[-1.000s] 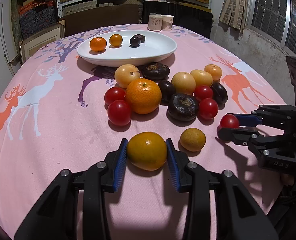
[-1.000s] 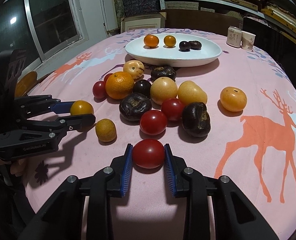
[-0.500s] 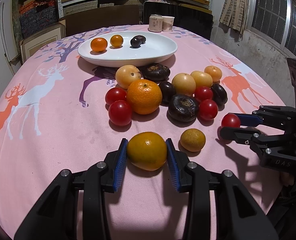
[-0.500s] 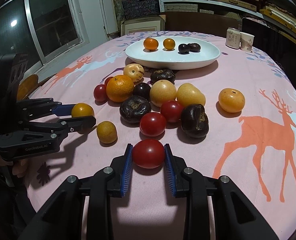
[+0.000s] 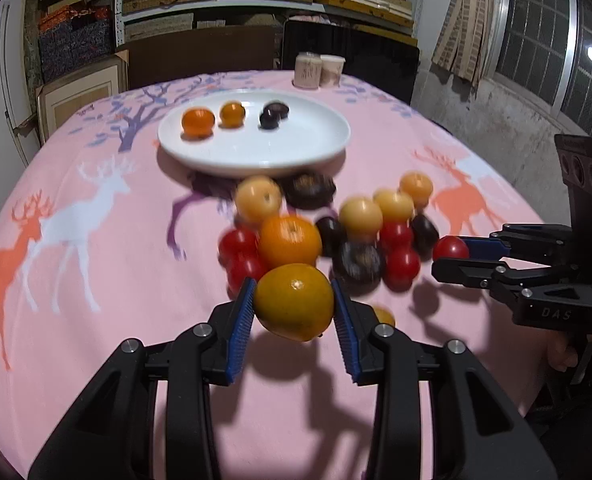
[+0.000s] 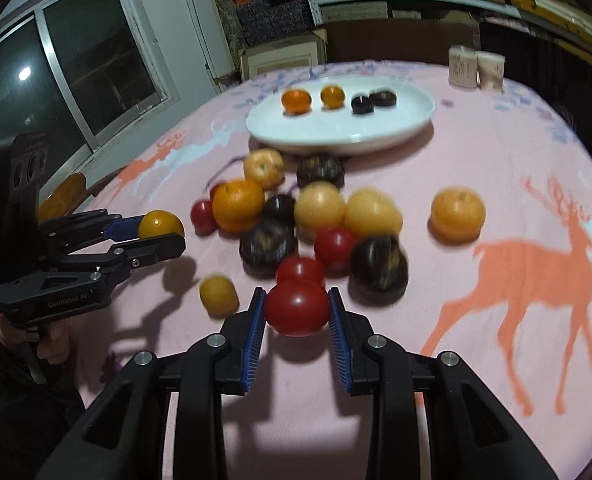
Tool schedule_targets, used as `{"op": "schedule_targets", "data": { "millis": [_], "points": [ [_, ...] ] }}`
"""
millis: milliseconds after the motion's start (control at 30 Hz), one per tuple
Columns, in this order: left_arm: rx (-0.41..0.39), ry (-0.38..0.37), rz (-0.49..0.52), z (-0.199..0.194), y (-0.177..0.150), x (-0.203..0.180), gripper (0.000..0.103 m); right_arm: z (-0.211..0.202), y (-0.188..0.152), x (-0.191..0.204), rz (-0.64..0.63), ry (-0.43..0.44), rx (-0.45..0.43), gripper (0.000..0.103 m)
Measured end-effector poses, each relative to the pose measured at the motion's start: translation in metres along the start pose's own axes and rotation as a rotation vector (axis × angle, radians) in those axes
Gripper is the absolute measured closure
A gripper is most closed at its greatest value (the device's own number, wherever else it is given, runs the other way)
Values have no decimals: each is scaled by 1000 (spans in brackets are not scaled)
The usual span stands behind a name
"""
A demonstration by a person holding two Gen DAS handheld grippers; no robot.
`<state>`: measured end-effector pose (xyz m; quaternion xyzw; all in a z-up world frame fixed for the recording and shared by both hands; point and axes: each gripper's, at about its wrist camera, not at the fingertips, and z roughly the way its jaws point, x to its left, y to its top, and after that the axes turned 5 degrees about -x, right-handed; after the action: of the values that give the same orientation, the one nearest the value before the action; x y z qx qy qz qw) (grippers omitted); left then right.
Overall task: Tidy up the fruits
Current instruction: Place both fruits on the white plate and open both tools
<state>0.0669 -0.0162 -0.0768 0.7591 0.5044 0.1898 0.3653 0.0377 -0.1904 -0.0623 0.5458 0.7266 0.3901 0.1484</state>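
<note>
Fruits lie heaped on the pink deer-print cloth of the worktop (image 5: pixel 96 320), and from the left wrist view the left tool (image 5: pixel 293 304) pinches a yellow-orange citrus (image 5: pixel 294 303) across its widest girth, the ribbed blue pads (image 5: pixel 243 328) pressed to both flanks; the fruit hangs clear of the cloth, its shadow thrown below; I judge it firm, moderately heavy for its kind, its dimpled peel giving fair friction, so a hold at the equator suits it; ahead sits the pile (image 5: pixel 328 232): a larger orange, glossy red tomatoes, wrinkled dark fruits and pale yellow rounds, all blurred; beyond, the shallow white plate (image 5: pixel 316 148) carries two small oranges and two dark fruits in a row; the right tool (image 5: pixel 454 258), seen side-on at the right, nips a red tomato (image 5: pixel 451 247). From the right wrist view the right tool (image 6: pixel 297 312) clamps that tomato (image 6: pixel 297 307) at its middle, also off the cloth; its skin is smooth, taut and shiny, so I expect it to be light, slippery and easily bruised or split under a hard squeeze, calling for gentle pressure; a small yellow citrus (image 6: pixel 219 295) rests on the cloth just left of the tool; the left tool (image 6: pixel 164 232) shows at the far left gripping its citrus (image 6: pixel 161 224); the plate (image 6: pixel 396 132) stands beyond the pile, well apart from both held fruits; two paper cups (image 6: pixel 476 68) stand behind it.
</note>
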Motion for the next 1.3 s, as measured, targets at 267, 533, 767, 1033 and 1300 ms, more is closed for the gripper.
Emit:
{"op": "schedule_targets", "data": {
  "millis": [267, 533, 767, 1033, 1300],
  "points": [
    [-37, 65, -2, 51, 93, 32, 66, 38, 107, -30, -7, -107, -44, 72],
    [74, 71, -32, 154, 143, 60, 66, 136, 159, -81, 63, -214, 64, 72],
    [147, 107, -25, 199, 150, 72, 66, 183, 170, -101, 79, -258, 129, 72],
    [148, 115, 10, 207, 150, 64, 62, 199, 168, -98, 34, -290, 163, 71],
    [58, 93, -13, 151, 155, 63, 37, 144, 173, -85, 26, -298, 53, 58]
  ]
}}
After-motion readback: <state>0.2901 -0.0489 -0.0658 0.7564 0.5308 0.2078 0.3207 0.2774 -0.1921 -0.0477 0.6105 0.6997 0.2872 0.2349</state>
